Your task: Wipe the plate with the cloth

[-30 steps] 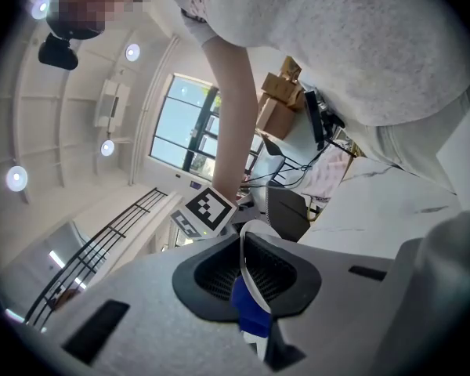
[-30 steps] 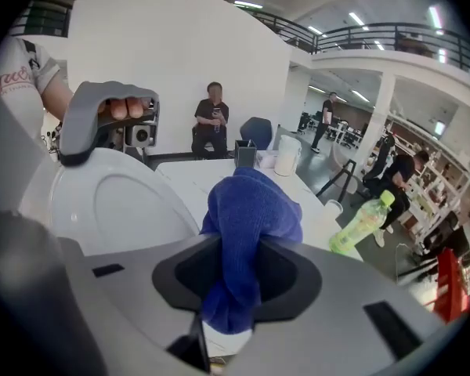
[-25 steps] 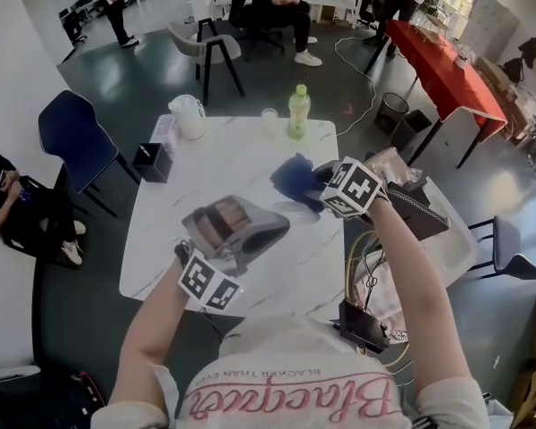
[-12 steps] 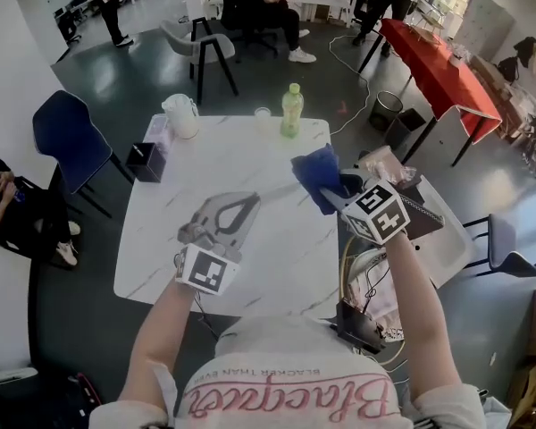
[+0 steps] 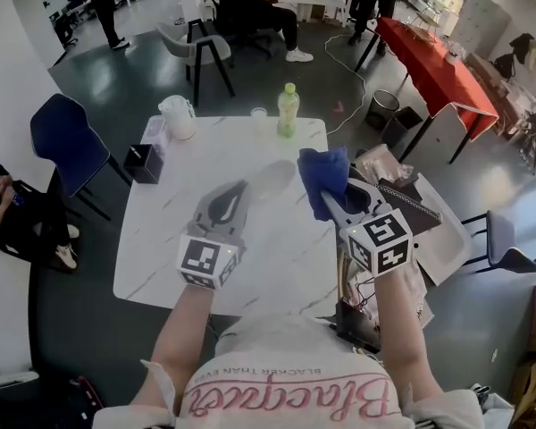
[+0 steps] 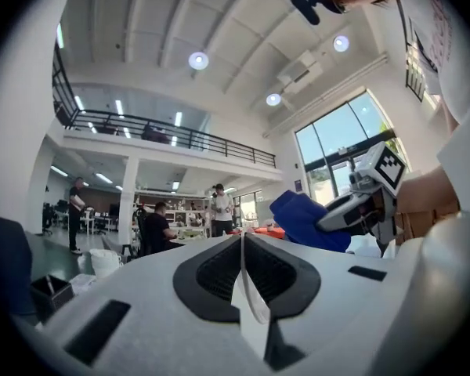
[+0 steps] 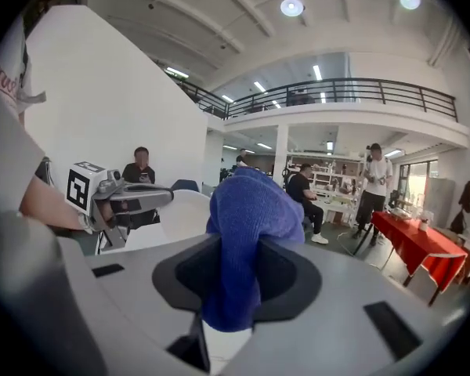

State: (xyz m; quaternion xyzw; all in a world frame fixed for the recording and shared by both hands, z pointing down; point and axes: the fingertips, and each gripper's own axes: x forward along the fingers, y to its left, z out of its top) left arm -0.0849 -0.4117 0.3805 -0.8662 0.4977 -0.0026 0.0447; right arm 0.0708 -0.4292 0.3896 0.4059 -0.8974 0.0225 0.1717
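Observation:
My left gripper [image 5: 236,193] is shut on the near rim of a white plate [image 5: 274,180], which it holds above the table turned on edge. In the left gripper view the plate's rim [image 6: 244,288] runs as a thin white line between the shut jaws. My right gripper [image 5: 336,195] is shut on a bunched blue cloth [image 5: 323,172] just right of the plate, a small gap apart. The cloth [image 7: 245,225] sticks up out of the right jaws, and the plate [image 7: 182,212] with the left gripper [image 7: 149,197] shows beyond it on the left.
A white marble table [image 5: 170,248] carries a green bottle [image 5: 288,110], a small cup [image 5: 259,113], a white jug [image 5: 178,116] and a black box [image 5: 143,162] along its far and left sides. A blue chair [image 5: 65,132] stands left, and a cluttered stand [image 5: 402,199] right.
The left gripper has rolled, turning the plate up on edge and pointing it forward. The right gripper has risen and drawn back toward me, with the cloth now just right of the plate.

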